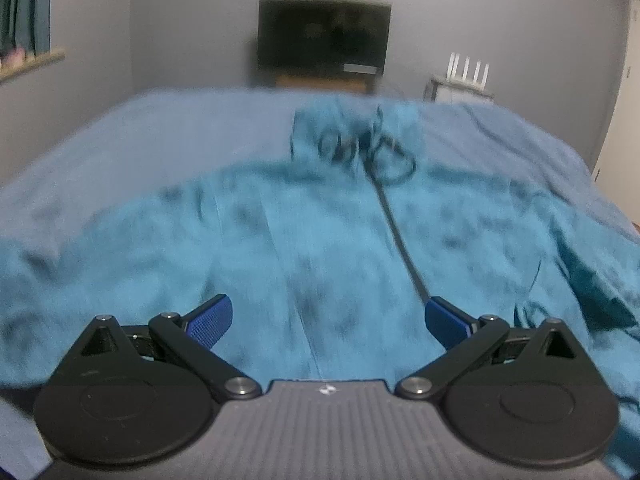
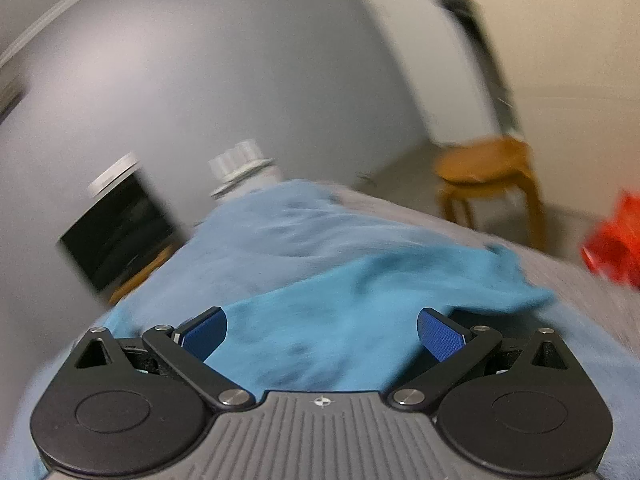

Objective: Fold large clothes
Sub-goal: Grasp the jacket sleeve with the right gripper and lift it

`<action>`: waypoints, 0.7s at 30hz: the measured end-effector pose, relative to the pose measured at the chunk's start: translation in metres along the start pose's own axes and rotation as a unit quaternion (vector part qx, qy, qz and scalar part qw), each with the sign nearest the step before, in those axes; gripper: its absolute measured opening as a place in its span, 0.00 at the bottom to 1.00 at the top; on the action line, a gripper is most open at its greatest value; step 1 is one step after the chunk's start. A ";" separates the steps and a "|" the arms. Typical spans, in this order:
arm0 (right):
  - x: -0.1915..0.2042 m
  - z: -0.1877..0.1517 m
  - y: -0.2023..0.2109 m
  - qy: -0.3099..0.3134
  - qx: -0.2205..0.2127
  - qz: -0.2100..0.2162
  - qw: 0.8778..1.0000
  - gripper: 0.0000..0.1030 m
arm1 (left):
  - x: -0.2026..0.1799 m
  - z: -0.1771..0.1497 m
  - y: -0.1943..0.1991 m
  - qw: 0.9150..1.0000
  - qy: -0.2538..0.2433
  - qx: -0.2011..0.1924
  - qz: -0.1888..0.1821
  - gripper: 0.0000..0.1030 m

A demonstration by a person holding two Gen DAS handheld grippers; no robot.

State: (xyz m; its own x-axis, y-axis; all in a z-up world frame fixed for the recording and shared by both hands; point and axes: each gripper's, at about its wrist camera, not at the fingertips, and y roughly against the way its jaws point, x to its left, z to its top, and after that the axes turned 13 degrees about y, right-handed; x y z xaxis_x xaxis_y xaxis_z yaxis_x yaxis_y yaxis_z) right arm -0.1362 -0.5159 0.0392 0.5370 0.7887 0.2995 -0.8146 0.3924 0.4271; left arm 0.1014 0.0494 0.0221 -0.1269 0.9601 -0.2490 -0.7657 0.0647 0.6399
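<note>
Spread front-up on the bed [image 1: 168,120], the teal zip jacket [image 1: 312,240] looks soft, limp and light, best pinched at hem corners or shoulders, while the left claw [image 1: 329,320] and right claw [image 2: 322,334] both hover wide open, holding nothing.

We see our left gripper [image 1: 327,322] with its blue fingers [image 1: 210,320] spread wide, nothing between them, above a teal zip-up garment [image 1: 280,248] lying on a blue-covered bed [image 1: 180,128]. A dark zipper [image 1: 400,236] runs forward from beside the right-hand finger to tangled drawcords [image 1: 368,148] well ahead. Beyond the bed, straight ahead, stands a blurred dark screen [image 1: 324,36].
</note>
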 end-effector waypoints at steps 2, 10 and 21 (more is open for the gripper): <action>-0.029 -0.005 -0.007 -0.067 0.005 -0.012 0.998 0.98 | 0.003 -0.006 -0.008 1.000 0.007 0.013 0.003 1.00; -0.085 -0.029 -0.062 -0.199 0.039 -0.048 0.978 0.76 | 0.002 -0.020 -0.031 1.000 0.000 0.022 0.000 1.00; -0.106 -0.029 -0.139 -0.221 0.008 -0.073 0.973 0.20 | -0.003 -0.025 -0.052 0.999 -0.016 0.039 0.012 1.00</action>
State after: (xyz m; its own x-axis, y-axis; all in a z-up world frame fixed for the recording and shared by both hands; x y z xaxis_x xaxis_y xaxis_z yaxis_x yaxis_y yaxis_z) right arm -0.0863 -0.6401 -0.0768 0.6917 0.4431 0.5703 -0.7207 0.4749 0.5050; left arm 0.1261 0.0365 -0.0283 -0.1232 0.9699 -0.2100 -0.7115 0.0612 0.7000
